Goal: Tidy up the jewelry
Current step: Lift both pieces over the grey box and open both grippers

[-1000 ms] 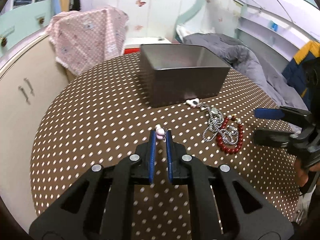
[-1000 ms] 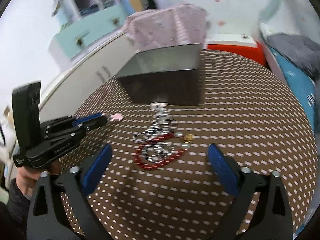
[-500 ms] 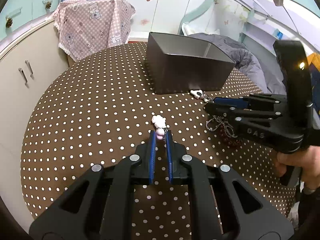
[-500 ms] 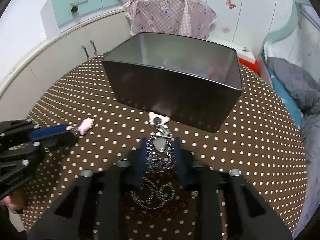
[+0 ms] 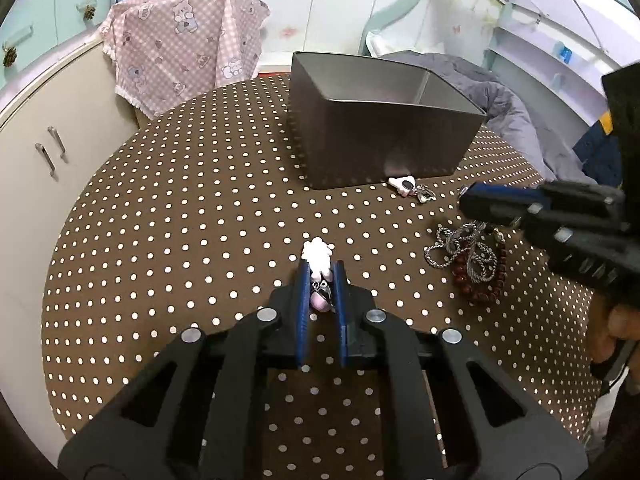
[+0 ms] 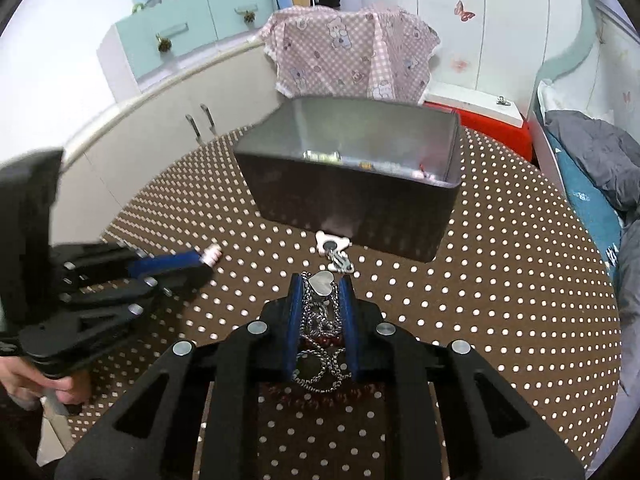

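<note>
My left gripper (image 5: 320,270) is shut on a small pink and white charm (image 5: 318,258), held just above the dotted table; it also shows in the right wrist view (image 6: 202,258). My right gripper (image 6: 322,286) is shut on a silver chain necklace (image 6: 320,312) with a heart pendant (image 6: 322,283). The chain (image 5: 460,248) still trails onto a dark red bead bracelet (image 5: 480,288) on the table. A grey metal box (image 5: 380,128) stands open behind; it also shows in the right wrist view (image 6: 352,200), with small items at its bottom.
A white bear-shaped keyring (image 5: 404,185) with a clip lies at the foot of the box. The round brown dotted table (image 5: 180,220) drops off at its edges. A pink checked cloth (image 5: 180,48) hangs behind, a cabinet (image 5: 40,152) at the left, and a bed with grey bedding (image 5: 512,108) at the right.
My right gripper came in over the jewelry pile and shut on the silver chain, then lifted its pendant end. My left gripper kept hold of the charm and rose slightly.
</note>
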